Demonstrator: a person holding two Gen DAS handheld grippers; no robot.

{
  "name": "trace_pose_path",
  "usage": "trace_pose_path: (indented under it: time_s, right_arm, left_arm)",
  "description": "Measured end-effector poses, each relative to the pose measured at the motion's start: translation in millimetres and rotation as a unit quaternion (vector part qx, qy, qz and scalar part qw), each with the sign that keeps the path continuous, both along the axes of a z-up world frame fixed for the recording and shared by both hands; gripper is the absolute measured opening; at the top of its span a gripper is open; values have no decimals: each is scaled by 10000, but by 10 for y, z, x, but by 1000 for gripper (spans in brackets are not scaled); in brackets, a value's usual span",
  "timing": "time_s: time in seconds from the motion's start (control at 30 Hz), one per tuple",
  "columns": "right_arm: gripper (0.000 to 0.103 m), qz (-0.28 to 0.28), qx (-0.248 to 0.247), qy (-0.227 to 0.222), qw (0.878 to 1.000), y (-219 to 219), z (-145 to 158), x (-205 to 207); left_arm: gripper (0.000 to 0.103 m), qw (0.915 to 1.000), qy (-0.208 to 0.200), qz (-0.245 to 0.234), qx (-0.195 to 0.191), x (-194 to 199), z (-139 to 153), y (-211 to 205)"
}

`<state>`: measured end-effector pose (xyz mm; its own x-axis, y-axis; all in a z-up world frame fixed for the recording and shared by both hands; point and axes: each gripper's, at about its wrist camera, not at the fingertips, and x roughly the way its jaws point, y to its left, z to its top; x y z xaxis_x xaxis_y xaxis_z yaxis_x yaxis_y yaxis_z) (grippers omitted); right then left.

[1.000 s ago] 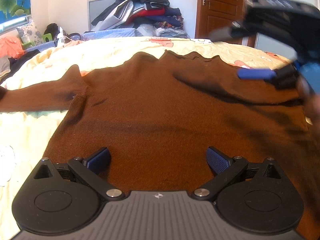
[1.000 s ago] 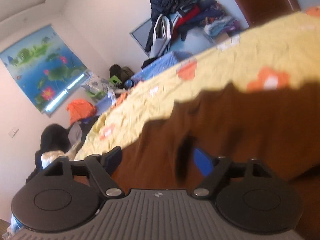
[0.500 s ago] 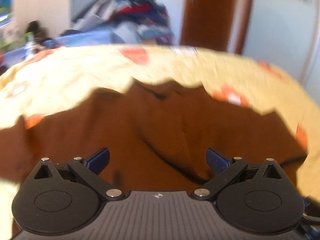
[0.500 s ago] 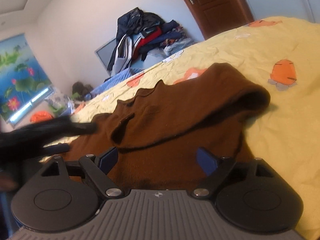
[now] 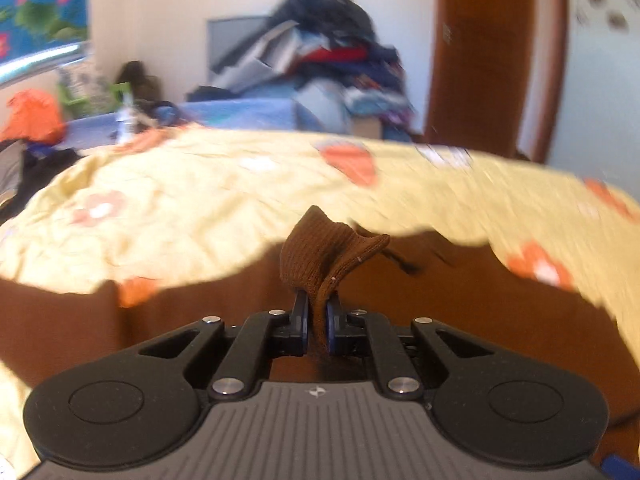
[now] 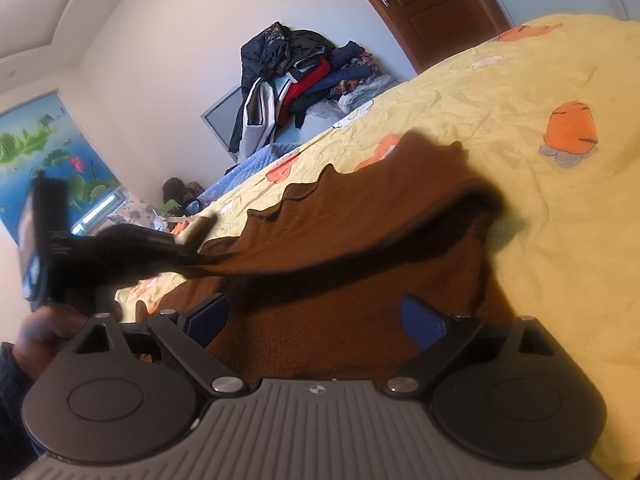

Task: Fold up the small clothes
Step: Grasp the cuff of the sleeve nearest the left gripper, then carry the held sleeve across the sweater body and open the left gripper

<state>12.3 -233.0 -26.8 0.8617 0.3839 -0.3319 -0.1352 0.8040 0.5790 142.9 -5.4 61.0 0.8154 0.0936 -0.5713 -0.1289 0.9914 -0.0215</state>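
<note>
A brown knitted sweater (image 6: 360, 216) lies spread on the yellow bedspread (image 6: 540, 216), one part folded over the body. In the left wrist view my left gripper (image 5: 316, 322) is shut on a bunched end of the brown sweater (image 5: 324, 248), which sticks up between the pads. The right wrist view shows that same left gripper (image 6: 188, 252) lifting the fabric at the left, with a hand (image 6: 44, 328) below it. My right gripper (image 6: 316, 316) hovers low over the sweater's body, its jaws opening wide and nothing pinched between them.
A heap of clothes (image 6: 296, 76) is piled at the far wall beside a wooden door (image 6: 432, 4). The bedspread carries orange prints (image 6: 570, 132). More clutter (image 5: 36, 120) and a flower-print blind (image 6: 44, 160) stand at the far left.
My left gripper has closed on a sweater end and lifted it. My right gripper has sunk toward the sweater and its jaws have spread wider.
</note>
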Motion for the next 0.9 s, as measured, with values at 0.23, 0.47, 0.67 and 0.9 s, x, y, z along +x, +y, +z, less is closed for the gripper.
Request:
trace_pose_path:
  time_s: [0.23,0.47,0.67,0.9]
  right_arm:
    - [97,47,-27,-1,10000,14,1,8]
    - [99,123,-442,79,9989,125,59,18]
    - [103,355,-700,-458,9959,153,592,80]
    - [103,192,-1814,593,9814,207,433,1075]
  left_arm:
    - [8,9941,685,774,-343,-90,-453,629]
    - [8,9966,529,615,-113,-263,-401,603]
    - [23,9964,290,746,-262,-548,-87,763]
    - [72,9989,-103,-286,-343,-564,-31,424]
